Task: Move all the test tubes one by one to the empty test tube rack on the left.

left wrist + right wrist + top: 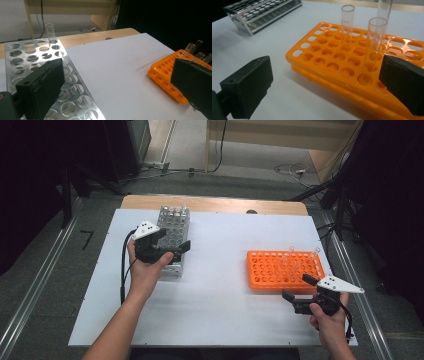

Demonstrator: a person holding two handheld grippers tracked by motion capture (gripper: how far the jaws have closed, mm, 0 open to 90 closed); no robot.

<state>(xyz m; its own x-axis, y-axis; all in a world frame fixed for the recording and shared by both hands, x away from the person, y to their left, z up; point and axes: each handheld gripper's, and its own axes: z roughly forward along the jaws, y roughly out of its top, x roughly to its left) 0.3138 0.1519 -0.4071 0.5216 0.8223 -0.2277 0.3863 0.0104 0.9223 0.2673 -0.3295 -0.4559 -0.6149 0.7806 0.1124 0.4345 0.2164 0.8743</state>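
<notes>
**Both grippers open and empty beside their racks**

High view: the left gripper [170, 246] hangs over the perforated steel test-tube rack [174, 222] near the white worktop's [220, 285] far left edge, its forearm coming in from the near edge. The right gripper [299, 289] sits at the near right corner, just beside the orange plastic tube rack [272, 270]. Grey floor, cables and dark stands surround the table.

Left gripper view: its jaws stand wide apart with nothing between them; one clear glass tube [50, 32] is upright at the steel rack's far edge.

Right gripper view: its jaws are spread wide and empty before the orange rack, which holds clear tubes [347, 27].
</notes>
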